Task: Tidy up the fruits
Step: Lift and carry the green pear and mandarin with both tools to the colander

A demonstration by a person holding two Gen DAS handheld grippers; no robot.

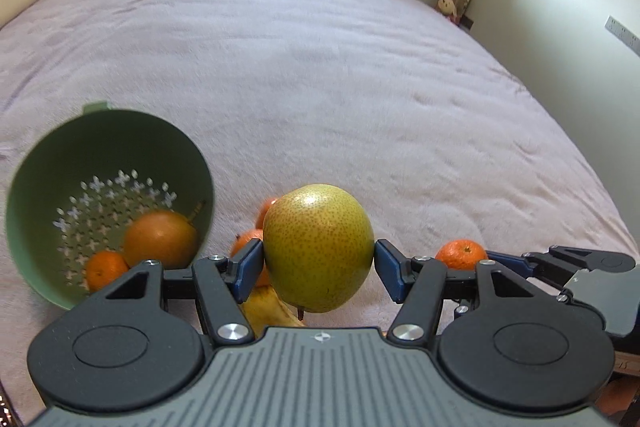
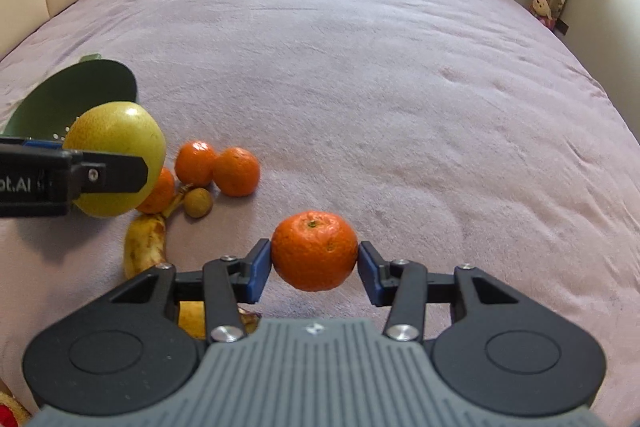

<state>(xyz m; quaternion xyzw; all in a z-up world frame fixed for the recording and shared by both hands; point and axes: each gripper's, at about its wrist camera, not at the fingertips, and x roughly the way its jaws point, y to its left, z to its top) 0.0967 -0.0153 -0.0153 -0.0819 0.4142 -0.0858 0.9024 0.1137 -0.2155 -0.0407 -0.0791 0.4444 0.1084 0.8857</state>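
Your left gripper (image 1: pixel 319 261) is clamped on a yellow-green pear (image 1: pixel 318 247), its blue pads pressed to both sides, holding the fruit lifted off the bed (image 1: pixel 320 87). From the right wrist view the same pear (image 2: pixel 116 157) hangs in front of the green colander (image 2: pixel 76 99).

That colander (image 1: pixel 80 147) sits to your left on the bed, tipped so its opening faces you. Inside it lie a brownish pear (image 1: pixel 160 237) and a mandarin (image 1: pixel 105 269), touching each other.

Your right gripper (image 2: pixel 315 265) is closed on a mandarin (image 2: pixel 315 251), pads against its two sides; whether it is off the cover, you cannot tell.

On the bed between the two grippers you have a loose cluster: two mandarins (image 2: pixel 218 169) touching side by side, a third one (image 2: pixel 160 193) partly hidden behind the held pear, a small brown longan (image 2: pixel 197 202) just beside them, and a bruised banana (image 2: pixel 144 243) lying nearer to you.
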